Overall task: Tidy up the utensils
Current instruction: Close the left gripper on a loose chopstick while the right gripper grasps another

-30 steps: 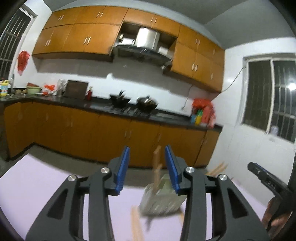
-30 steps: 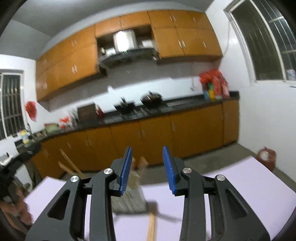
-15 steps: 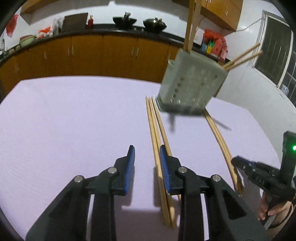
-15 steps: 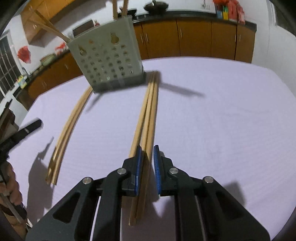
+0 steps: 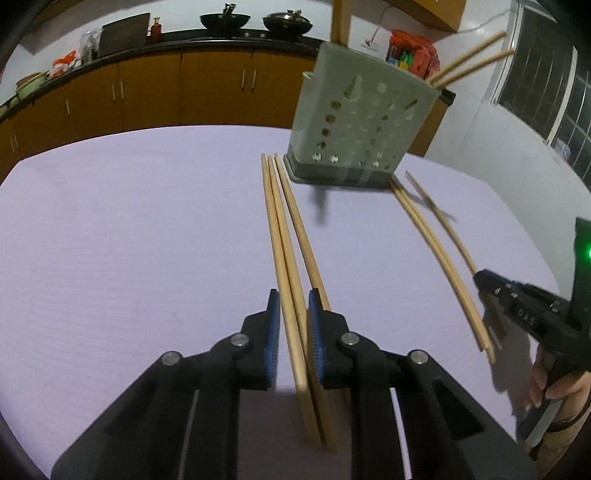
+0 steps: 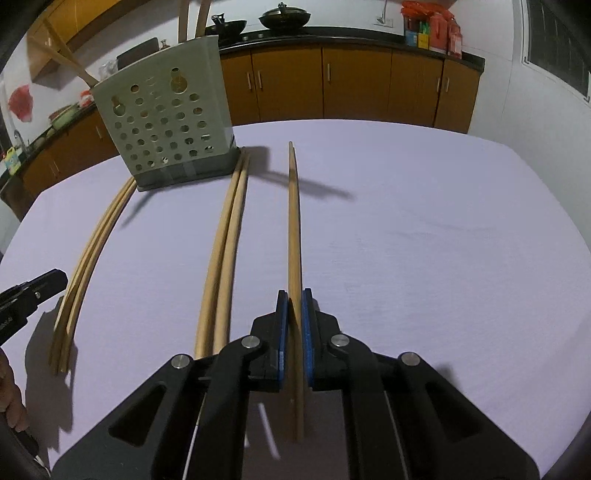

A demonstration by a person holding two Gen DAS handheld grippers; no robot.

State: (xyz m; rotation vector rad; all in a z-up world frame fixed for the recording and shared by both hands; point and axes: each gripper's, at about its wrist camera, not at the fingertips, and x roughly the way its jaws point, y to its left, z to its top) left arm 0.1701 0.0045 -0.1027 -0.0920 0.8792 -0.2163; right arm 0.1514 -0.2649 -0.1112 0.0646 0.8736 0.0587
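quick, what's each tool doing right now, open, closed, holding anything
Left tool: has just been closing around wooden chopsticks on the lilac table; a firm grip cannot be told.
Right tool: closed on a single wooden chopstick.

Holder: my perforated grey plastic utensil holder (image 6: 166, 133) stands on the lilac table (image 6: 424, 240) at eleven o'clock.
Chopsticks: loose wooden chopsticks (image 6: 221, 258) lie before it, toward six.

Orange cabinets (image 6: 354, 85), two woks (image 5: 255, 20), barred window (image 5: 546, 85)
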